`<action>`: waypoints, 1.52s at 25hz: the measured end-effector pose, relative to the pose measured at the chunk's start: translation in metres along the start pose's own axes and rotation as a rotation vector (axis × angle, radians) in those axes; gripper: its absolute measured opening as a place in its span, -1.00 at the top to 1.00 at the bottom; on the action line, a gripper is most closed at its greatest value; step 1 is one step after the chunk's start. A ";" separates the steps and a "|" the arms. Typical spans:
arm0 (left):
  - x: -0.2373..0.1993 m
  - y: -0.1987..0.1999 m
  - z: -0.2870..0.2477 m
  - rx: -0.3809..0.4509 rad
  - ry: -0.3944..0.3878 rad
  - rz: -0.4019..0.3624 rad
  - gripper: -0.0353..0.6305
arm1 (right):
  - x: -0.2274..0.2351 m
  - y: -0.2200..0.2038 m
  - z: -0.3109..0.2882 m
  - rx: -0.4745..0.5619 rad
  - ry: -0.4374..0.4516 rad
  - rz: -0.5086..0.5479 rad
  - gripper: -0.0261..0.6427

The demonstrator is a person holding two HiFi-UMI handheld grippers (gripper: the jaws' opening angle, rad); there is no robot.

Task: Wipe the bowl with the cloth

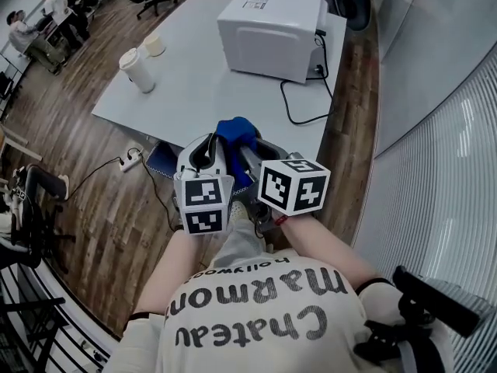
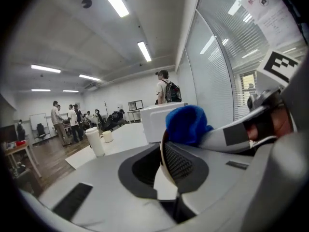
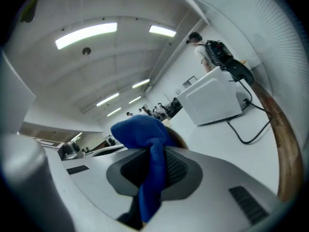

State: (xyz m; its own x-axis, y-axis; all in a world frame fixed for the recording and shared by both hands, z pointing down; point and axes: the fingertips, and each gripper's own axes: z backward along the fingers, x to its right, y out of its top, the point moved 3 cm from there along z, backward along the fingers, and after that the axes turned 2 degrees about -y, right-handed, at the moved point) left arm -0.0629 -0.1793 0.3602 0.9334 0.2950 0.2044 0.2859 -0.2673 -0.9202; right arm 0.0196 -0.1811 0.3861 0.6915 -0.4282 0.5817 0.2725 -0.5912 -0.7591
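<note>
While the left gripper (image 2: 161, 151) has its jaws clamped on the thin rim of the pale round bowl with a brown inside (image 2: 165, 178), the right gripper (image 3: 153, 166) is closed tight on the blue microfibre cloth (image 3: 140, 129), bunched right at the bowl. Both are held just off the near edge of the grey rectangular table (image 1: 194, 84).

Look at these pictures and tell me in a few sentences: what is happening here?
A person holds tongs in each hand, just short of the white table. The left tongs grip a bowl by its rim. The right tongs clamp a blue cloth, bunched against the bowl. Wiping looks under way.
</note>
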 end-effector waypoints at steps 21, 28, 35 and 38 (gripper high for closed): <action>0.016 -0.059 0.032 -0.121 -0.042 0.038 0.71 | -0.013 -0.081 -0.014 -0.229 0.050 0.471 0.77; 0.005 -0.074 0.044 -0.166 0.008 0.051 0.69 | -0.010 -0.105 -0.018 -0.328 -0.005 0.580 0.78; -0.009 -0.090 0.050 -0.181 0.015 0.206 0.66 | -0.009 -0.107 -0.012 -0.355 -0.038 0.570 0.78; -0.007 -0.095 0.052 -0.173 -0.026 0.291 0.70 | -0.027 -0.104 -0.007 -0.318 0.057 0.511 0.77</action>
State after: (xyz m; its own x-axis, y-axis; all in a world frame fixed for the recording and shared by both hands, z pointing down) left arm -0.1078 -0.1080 0.4284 0.9761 0.2062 -0.0691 0.0432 -0.4951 -0.8678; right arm -0.0325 -0.1133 0.4510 0.6427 -0.7426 0.1881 -0.3039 -0.4726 -0.8273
